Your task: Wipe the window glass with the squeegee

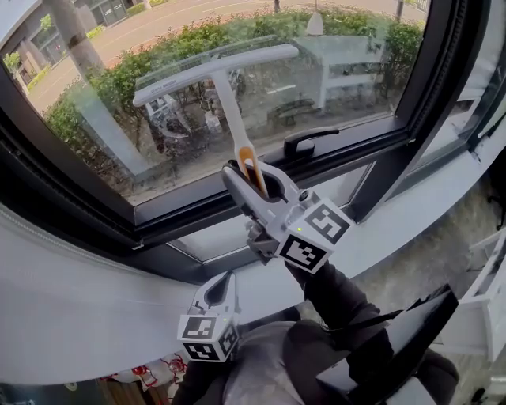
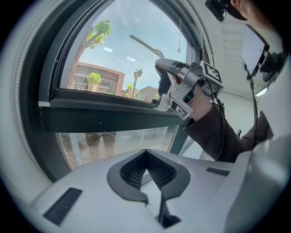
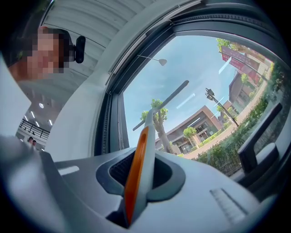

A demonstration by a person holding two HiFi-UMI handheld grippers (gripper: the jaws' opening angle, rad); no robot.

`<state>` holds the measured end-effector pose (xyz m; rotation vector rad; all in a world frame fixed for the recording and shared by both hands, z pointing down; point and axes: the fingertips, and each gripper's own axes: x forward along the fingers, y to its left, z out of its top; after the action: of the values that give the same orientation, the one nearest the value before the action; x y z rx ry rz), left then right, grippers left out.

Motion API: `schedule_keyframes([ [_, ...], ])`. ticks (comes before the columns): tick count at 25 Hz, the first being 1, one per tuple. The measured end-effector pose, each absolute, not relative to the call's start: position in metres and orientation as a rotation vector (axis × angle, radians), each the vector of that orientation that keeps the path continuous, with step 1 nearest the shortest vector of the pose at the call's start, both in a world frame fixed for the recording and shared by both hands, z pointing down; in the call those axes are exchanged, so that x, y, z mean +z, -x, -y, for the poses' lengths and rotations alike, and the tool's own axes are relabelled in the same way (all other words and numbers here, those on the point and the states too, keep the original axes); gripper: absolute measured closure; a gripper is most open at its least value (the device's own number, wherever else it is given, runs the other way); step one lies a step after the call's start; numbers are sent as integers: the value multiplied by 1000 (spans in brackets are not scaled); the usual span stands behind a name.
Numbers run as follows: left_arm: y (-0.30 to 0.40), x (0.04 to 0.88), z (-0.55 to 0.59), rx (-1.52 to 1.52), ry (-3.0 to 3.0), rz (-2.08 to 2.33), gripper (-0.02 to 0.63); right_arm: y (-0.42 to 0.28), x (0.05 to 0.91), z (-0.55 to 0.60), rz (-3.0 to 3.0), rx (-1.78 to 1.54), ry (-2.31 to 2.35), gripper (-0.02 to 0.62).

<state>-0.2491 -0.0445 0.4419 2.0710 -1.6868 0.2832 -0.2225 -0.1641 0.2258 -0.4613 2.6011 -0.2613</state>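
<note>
1. Nearest to us, the left gripper hovers low over the white sill. Its fingers are together at the tips, and nothing is between them.
2. Just above it and to the right, the right gripper points up toward the window. Its fingers are clamped on the orange-and-white handle of the squeegee.
3. From that grip the squeegee rises to its T-shaped head, which lies at a slant across the upper part of the glass. We cannot tell whether the blade touches the pane.
4. To the right of the grip, a black latch sits on the dark frame, along the pane's lower edge.
5. Beyond the glass we see a green hedge, and past it a road.
</note>
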Motion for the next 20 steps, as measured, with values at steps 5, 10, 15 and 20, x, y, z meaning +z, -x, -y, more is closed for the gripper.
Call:
schedule_keyframes([
  [5, 249, 442, 46, 285, -2072, 1682, 606, 223, 233, 163, -2610, -277, 464, 548],
  [10, 249, 445, 47, 289, -2074, 1674, 606, 223, 240, 163, -2620, -290, 469, 548],
  [15, 248, 444, 48, 292, -2075, 1673, 606, 222, 244, 162, -2629, -296, 470, 549],
  [20, 247, 442, 50, 295, -2076, 1673, 606, 220, 250, 161, -2638, -310, 464, 551],
])
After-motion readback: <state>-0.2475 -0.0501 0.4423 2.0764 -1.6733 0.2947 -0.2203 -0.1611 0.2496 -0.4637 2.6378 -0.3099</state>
